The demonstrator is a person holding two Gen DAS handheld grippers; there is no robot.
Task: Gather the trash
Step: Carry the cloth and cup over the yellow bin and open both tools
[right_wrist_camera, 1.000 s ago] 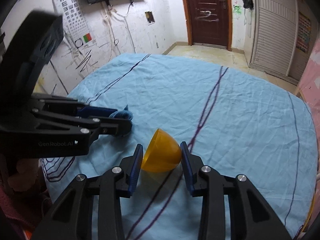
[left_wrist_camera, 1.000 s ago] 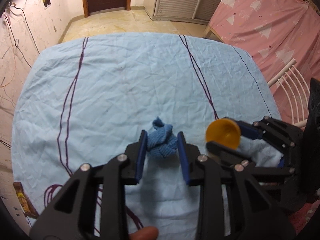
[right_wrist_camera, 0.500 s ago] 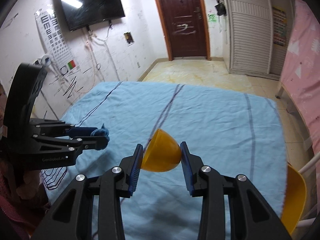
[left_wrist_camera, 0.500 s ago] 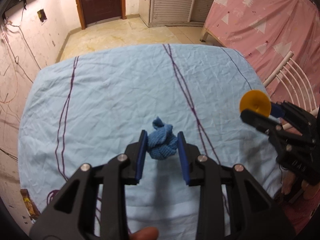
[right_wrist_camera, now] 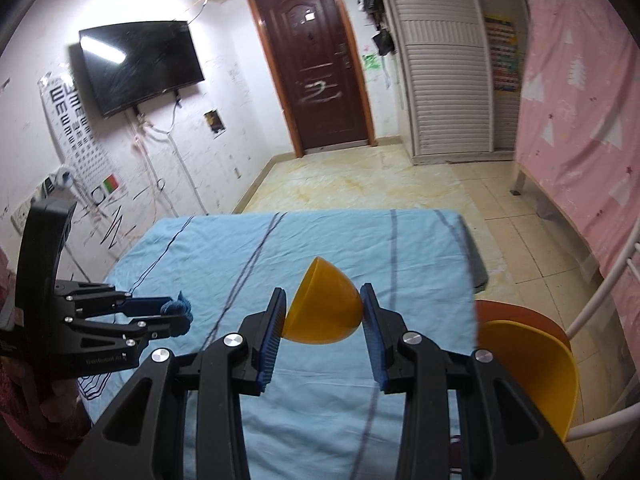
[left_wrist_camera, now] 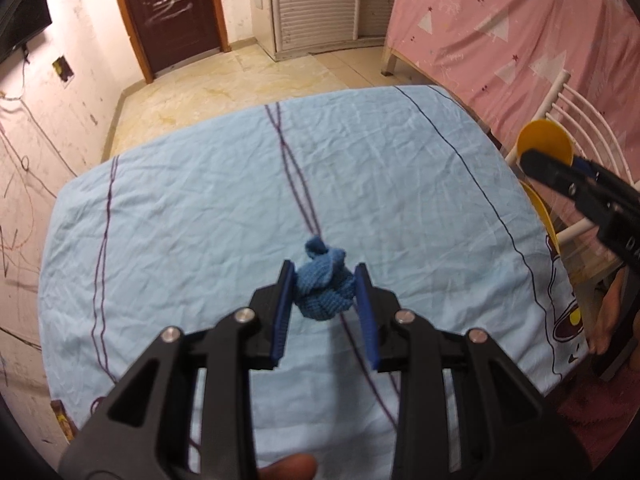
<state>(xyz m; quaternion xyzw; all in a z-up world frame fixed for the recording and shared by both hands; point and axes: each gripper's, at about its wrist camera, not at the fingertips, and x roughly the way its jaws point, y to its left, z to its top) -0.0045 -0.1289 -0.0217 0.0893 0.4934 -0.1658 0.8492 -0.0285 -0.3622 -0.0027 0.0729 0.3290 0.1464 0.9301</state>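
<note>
- Above the bench [left_wrist_camera: 180,208] with its pale blue sheet, the left tongs [left_wrist_camera: 323,300] are clenched on a blue knitted rag [left_wrist_camera: 324,292], which hangs clear of the sheet between the two blue pads.
- Off to the right side, the right tongs [right_wrist_camera: 324,322] are clamped on a yellow half-shell [right_wrist_camera: 324,308], gripped across its rounded sides with the open rim facing up and away; it is held above the bench's near right part.
- Just beyond the bench's right edge sits a yellow bin [right_wrist_camera: 532,364], seen beside a white chair [right_wrist_camera: 600,312]; it looks like the place for the trash.
- The rag is judged soft and light: it squashes under the pads and should not slip, so a pinch across its bulk suffices.
- The half-shell seems stiff, smooth, thin plastic, light but apt to slide out; a hold across its widest part, near the rim, looks safest.
- The left tongs' body bears small white lettering, roughly "GenRobot.AI"; an eye chart [right_wrist_camera: 76,120] of "E" shapes hangs on the wall.
</note>
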